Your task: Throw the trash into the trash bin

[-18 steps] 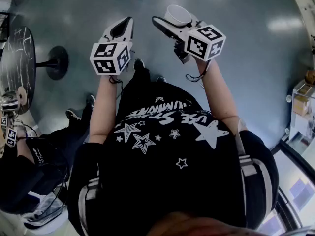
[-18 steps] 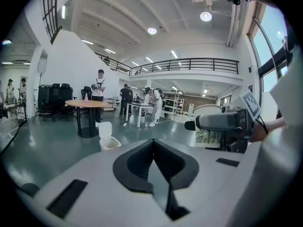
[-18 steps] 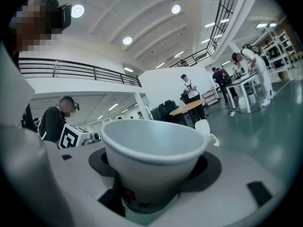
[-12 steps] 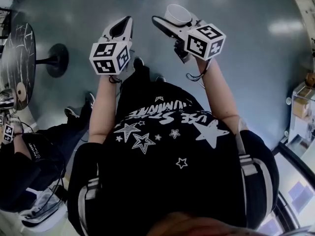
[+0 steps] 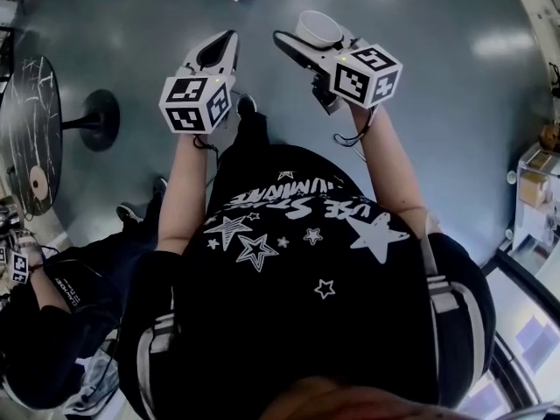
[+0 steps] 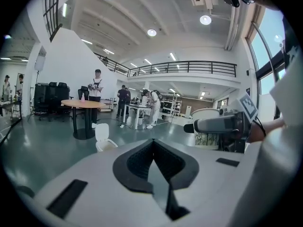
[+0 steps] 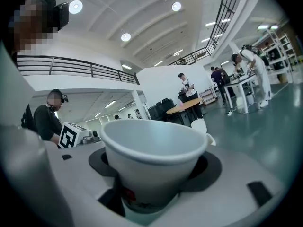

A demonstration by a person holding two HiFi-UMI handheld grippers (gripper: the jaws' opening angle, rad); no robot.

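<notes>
White paper cup (image 7: 151,160), its red print unreadable, sits clamped in our right tongs (image 5: 311,40); our left tongs (image 5: 226,40), closed empty, point forward alongside.

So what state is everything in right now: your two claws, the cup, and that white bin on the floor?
left claw: shut, nothing in it.
right claw: shut on the paper cup.
paper cup: upright, open end up, carried off the floor.
trash bin: standing on the floor ahead, lid appears raised; the cup is not yet in it.
</notes>
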